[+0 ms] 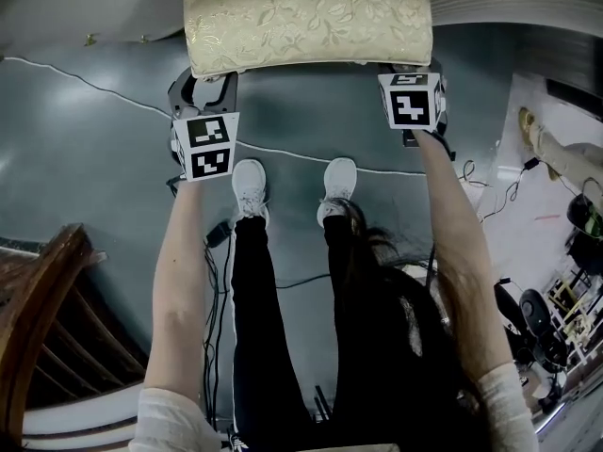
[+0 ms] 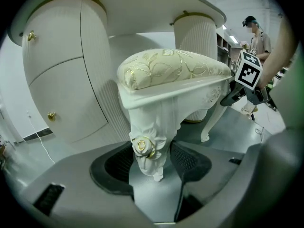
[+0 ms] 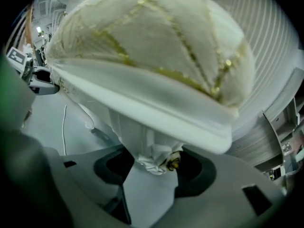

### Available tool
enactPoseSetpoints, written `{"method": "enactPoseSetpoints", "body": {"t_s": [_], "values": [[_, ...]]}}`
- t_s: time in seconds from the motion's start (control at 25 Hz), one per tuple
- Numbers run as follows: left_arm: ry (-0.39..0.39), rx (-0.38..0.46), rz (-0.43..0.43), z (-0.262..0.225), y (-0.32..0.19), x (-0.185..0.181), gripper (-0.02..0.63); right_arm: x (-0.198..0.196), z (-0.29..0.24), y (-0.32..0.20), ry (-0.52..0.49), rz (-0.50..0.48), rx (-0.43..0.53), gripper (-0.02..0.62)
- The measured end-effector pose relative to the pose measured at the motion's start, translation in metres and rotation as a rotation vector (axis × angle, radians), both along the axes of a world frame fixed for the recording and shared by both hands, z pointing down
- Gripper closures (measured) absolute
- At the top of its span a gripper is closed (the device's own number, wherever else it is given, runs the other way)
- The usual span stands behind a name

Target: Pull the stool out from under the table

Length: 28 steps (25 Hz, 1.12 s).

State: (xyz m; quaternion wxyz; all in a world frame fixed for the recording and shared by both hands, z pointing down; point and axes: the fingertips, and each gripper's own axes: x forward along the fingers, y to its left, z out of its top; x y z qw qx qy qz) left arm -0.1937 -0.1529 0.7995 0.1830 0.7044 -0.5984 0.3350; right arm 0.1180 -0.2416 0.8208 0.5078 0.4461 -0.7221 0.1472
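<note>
Stool (image 1: 306, 17) first: it stands on the grey floor (image 1: 94, 139) just ahead of my operator's white shoes (image 1: 250, 182), partly beneath the white desk (image 2: 142, 13), between its two rounded pedestals. From the head view I see only the gold-patterned cushion from above; its far edge is cut off by the frame and every leg is hidden under the seat. The left gripper (image 2: 151, 163) has its fingers (image 2: 116, 167) closed on the near carved leg (image 2: 148, 146), the one with the rose, pads against both sides. The right gripper (image 3: 154, 167) grips the other front leg (image 3: 152, 158) the same way, but that view is mostly blurred cushion and seat rim, so I make out only a short stretch of the leg. In the head view both sets of fingers vanish under the seat's rim; only the marker cubes show. A white cable (image 1: 311, 153) crosses the floor between shoes and stool. A person (image 2: 259, 37) stands far off.
</note>
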Motion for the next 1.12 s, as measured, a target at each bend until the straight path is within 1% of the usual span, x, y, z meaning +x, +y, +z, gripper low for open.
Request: {"method": "enactPoseSetpoints", "body": {"t_s": [0.4,0.56,0.72,0.8,0.88,0.96,1.04,1.12], "values": [[-0.008,-0.05,0.047,-0.006,-0.002,-0.006,0.345,0.002,-0.004,0.023,-0.001,0.071,-0.023,0.325],[-0.016,-0.052,0.081,-0.008,-0.005,-0.01,0.345,0.0,-0.006,0.035,-0.006,0.104,-0.025,0.325],[-0.008,-0.071,0.105,-0.001,0.025,-0.006,0.347,0.005,-0.001,0.074,0.017,0.122,-0.057,0.325],[-0.003,-0.07,0.11,0.002,0.031,-0.001,0.347,0.011,0.0,0.079,0.035,0.12,-0.055,0.325],[-0.012,-0.058,0.078,0.001,0.02,0.001,0.347,0.011,0.0,0.056,0.037,0.088,-0.048,0.325],[-0.044,-0.081,0.001,-0.004,0.014,-0.008,0.347,-0.002,0.005,0.029,0.013,0.018,-0.075,0.325],[-0.065,-0.117,-0.054,-0.009,0.009,-0.023,0.347,-0.021,0.01,0.012,-0.004,-0.028,-0.115,0.325],[-0.055,-0.123,-0.061,-0.009,-0.007,-0.048,0.347,-0.045,0.008,-0.002,0.006,-0.023,-0.119,0.326]]}}
